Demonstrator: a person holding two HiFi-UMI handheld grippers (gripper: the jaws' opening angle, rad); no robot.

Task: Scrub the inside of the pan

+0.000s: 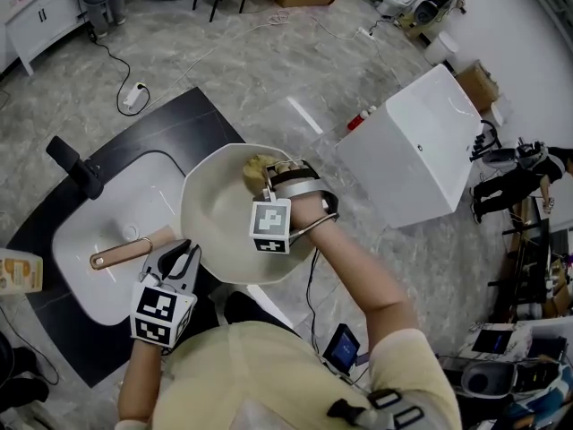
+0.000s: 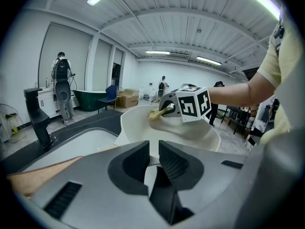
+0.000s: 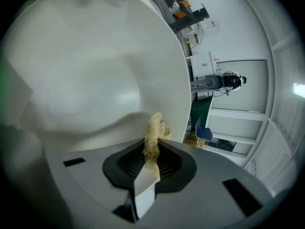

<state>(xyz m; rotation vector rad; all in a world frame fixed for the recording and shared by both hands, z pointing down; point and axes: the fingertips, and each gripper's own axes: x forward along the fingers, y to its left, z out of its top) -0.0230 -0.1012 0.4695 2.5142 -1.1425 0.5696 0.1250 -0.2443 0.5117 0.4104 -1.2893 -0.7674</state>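
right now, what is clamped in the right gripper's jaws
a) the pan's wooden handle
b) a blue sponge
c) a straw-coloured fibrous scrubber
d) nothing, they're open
C: in the right gripper view the right gripper has its jaws closed on a straw-coloured fibrous scrubber, whose tip sits against the inside of the cream pan.

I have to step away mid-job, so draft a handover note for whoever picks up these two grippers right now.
Left gripper: claw closed on the near rim of the pan, beside its handle, above the sink.
Right gripper: claw shut on the scrubber, pressed against the pan's inner wall on the far side.
Done: cannot tell how much is scrubbed.
To do: scrub the inside all round.
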